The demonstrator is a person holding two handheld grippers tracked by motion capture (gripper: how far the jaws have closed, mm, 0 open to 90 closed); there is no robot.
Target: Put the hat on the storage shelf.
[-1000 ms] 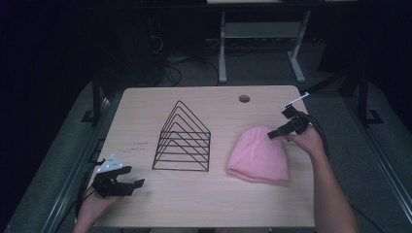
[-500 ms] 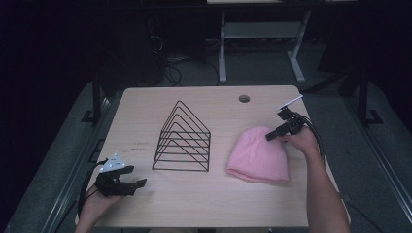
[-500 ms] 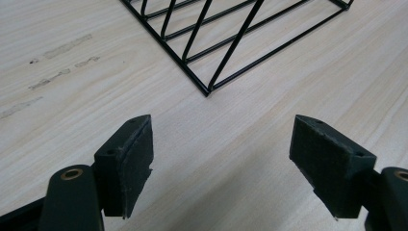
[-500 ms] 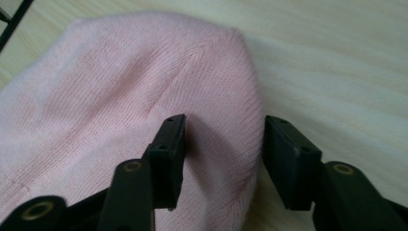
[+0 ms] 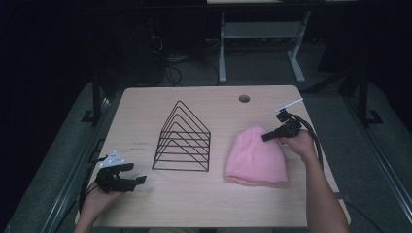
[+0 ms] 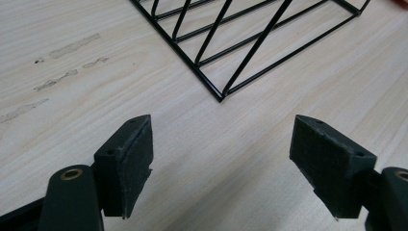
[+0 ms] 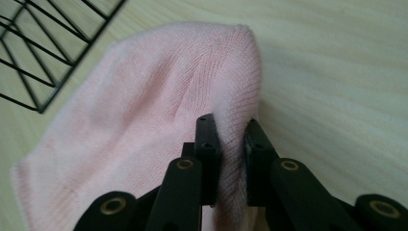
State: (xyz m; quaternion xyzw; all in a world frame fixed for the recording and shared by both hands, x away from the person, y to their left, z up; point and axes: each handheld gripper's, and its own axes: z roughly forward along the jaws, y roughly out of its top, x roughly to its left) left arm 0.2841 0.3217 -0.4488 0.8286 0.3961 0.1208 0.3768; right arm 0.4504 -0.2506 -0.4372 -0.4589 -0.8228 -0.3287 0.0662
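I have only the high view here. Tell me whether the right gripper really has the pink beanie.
Observer: Yes. In the right gripper view the right gripper has just closed, and a fold of the pink beanie is pinched between its pads.
Operator: Report which part of the hat it bit.
Observer: The edge near the rounded crown; the knit bunches up between the fingertips.
Operator: Now give me the left gripper.
Observer: The left gripper stands wide open, nothing between its pads, above bare table.
Operator: Say what lies ahead of it.
Observer: A corner of the black wire rack, apart from the pads.
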